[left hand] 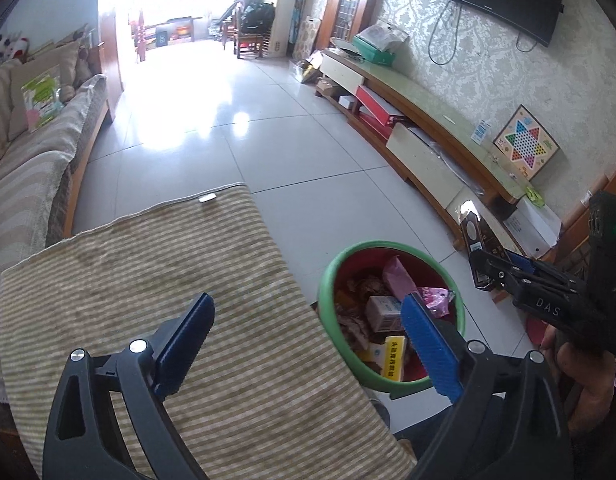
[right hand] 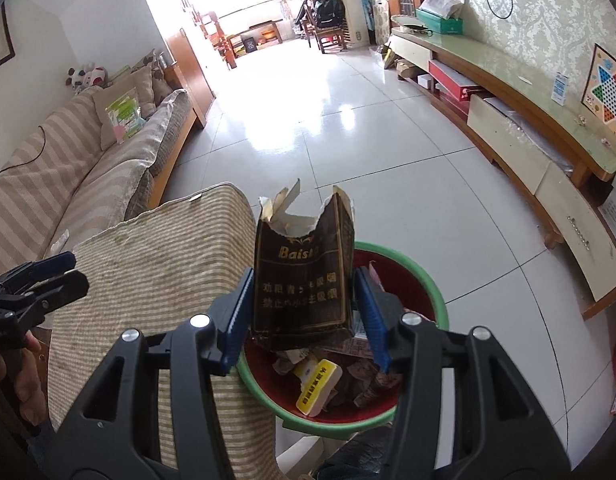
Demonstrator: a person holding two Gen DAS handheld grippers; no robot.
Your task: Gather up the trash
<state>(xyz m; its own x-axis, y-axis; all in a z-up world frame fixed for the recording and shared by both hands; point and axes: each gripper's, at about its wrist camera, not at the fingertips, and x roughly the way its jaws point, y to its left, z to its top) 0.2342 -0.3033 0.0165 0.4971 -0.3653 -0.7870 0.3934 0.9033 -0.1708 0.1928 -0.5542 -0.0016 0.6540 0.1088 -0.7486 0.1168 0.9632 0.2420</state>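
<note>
A red trash bin with a green rim [left hand: 327,280] [right hand: 439,300] stands on the floor beside the striped cloth-covered table, holding several scraps and small boxes. My right gripper [right hand: 304,300] is shut on a torn dark cigarette pack [right hand: 304,276] and holds it upright just above the bin. In the left wrist view the same gripper [left hand: 503,268] and pack [left hand: 473,240] show at the right, above and to the right of the bin. My left gripper [left hand: 308,340] is open and empty over the table edge and the bin's left rim.
A beige striped cloth [left hand: 148,280] covers the table at the left. A striped sofa [right hand: 68,168] lines the left wall. A long low TV cabinet [right hand: 527,120] runs along the right wall, with a game board [left hand: 525,142] on it. Tiled floor [right hand: 347,140] stretches ahead.
</note>
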